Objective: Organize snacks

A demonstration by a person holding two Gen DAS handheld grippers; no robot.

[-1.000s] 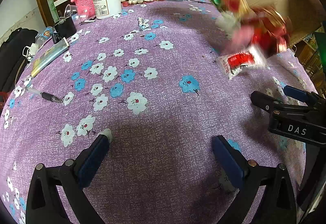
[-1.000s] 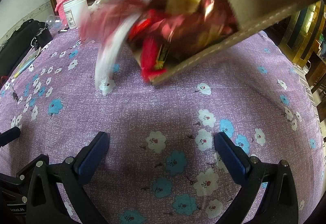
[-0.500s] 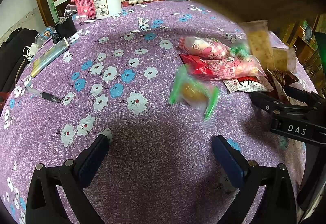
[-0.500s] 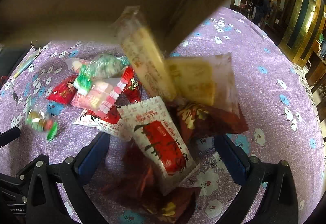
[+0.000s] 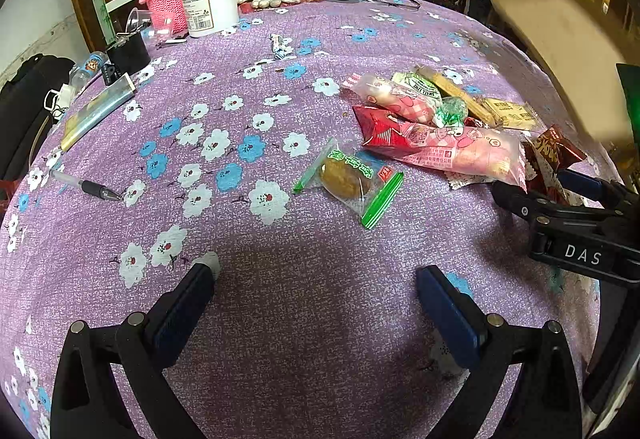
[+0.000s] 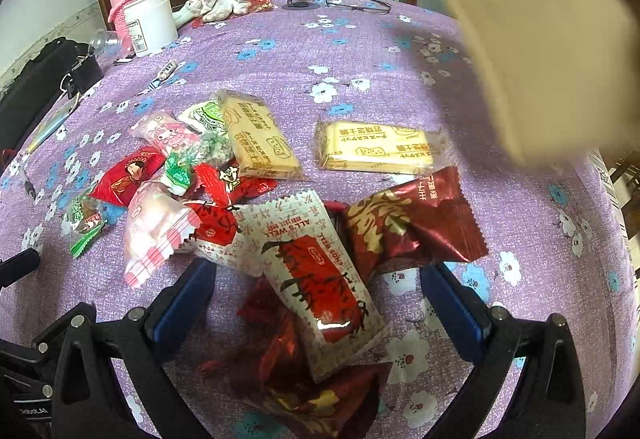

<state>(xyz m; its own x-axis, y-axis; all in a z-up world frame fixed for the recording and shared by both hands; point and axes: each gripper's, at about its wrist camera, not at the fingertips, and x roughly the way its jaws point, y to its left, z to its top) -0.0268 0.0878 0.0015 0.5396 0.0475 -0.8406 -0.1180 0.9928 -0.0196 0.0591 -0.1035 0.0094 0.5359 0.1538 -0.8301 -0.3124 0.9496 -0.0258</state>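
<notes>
Purple floral tablecloth over a table. Left: pen, white tub. Left gripper, fingers apart, empty, above bare cloth. Centre: green-edged cake packet lying alone, just beside the heaped snack packets. Right gripper, fingers spread, straddling a white-and-red packet. Far right: blurred cardboard box in the air.
</notes>
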